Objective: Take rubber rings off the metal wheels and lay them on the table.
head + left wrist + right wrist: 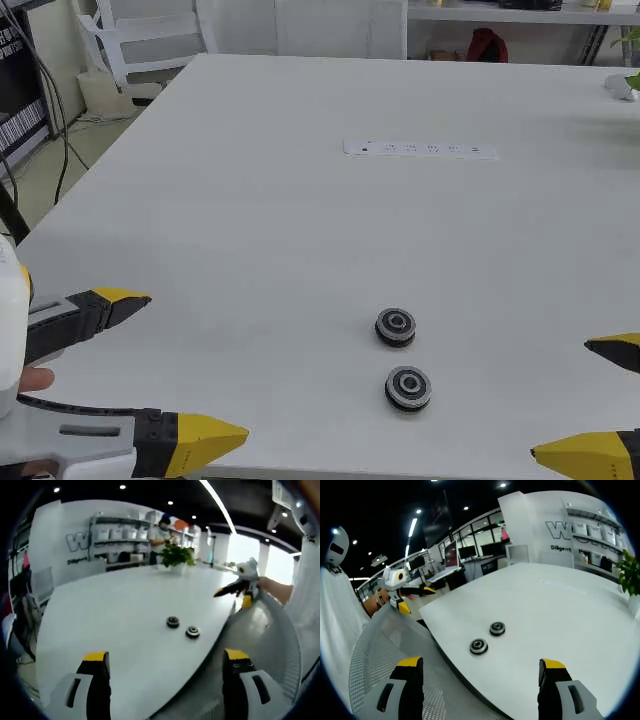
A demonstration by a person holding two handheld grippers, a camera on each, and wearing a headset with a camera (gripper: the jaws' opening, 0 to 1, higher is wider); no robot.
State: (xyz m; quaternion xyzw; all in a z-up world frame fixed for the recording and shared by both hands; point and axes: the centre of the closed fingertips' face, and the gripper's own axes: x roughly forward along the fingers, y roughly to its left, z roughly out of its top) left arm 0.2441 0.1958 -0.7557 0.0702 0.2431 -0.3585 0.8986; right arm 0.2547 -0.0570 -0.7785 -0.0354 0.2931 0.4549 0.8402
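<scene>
While the far wheel (395,326) and the near wheel (408,387) are sitting just beside each other near the front edge of the white table (250,220), each wearing its dark rubber ring (409,405), the left gripper (199,366) is hovering well to their left, jaws spread wide and gripping nothing. The right gripper (558,398) is hanging to their right, jaws parted and empty; a power strip (420,150) is lying farther back.

The far wheel (395,327) lies just beyond the near wheel (408,388) on the table (300,220).
</scene>
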